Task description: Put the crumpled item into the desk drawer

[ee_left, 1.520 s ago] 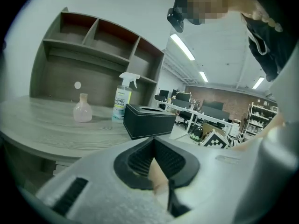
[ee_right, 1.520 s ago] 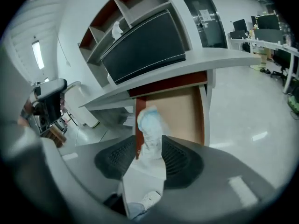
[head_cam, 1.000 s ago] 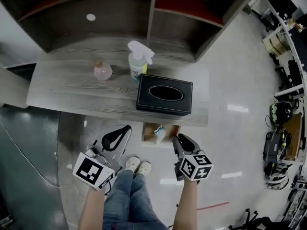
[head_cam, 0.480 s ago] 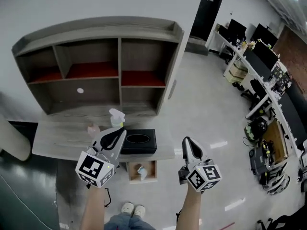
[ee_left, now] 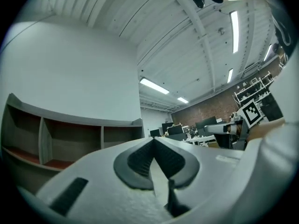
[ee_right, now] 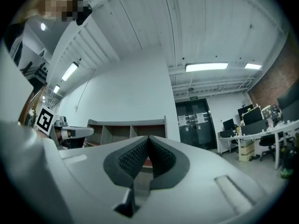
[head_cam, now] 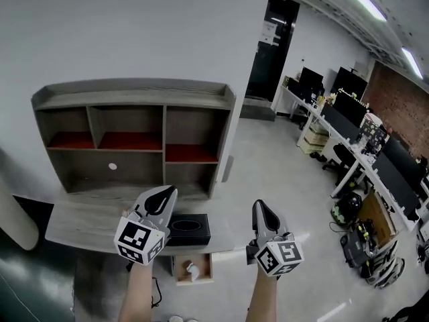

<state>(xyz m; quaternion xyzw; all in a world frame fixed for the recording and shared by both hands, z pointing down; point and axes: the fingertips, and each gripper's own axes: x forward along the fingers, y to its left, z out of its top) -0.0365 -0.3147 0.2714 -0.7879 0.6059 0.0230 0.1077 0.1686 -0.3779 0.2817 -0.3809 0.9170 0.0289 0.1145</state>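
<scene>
The crumpled white item (head_cam: 190,270) lies inside the open wooden drawer (head_cam: 203,268) under the grey desk (head_cam: 80,225), at the bottom of the head view. Both grippers are held up in the air, well above the drawer, with their tips pointing up and away. My left gripper (head_cam: 165,193) is shut and empty; in the left gripper view its pads meet at the tip (ee_left: 153,141). My right gripper (head_cam: 259,206) is shut too, with nothing between its pads (ee_right: 148,139).
A black tissue box (head_cam: 188,227) sits on the desk behind the left gripper. A shelf unit (head_cam: 134,139) stands on the desk against the white wall. Office desks with monitors (head_cam: 348,123) fill the room to the right, past a dark doorway (head_cam: 265,52).
The head view has swung up from the desk top to the wall and room. Both grippers have risen away from the drawer. The crumpled item stays in the drawer.
</scene>
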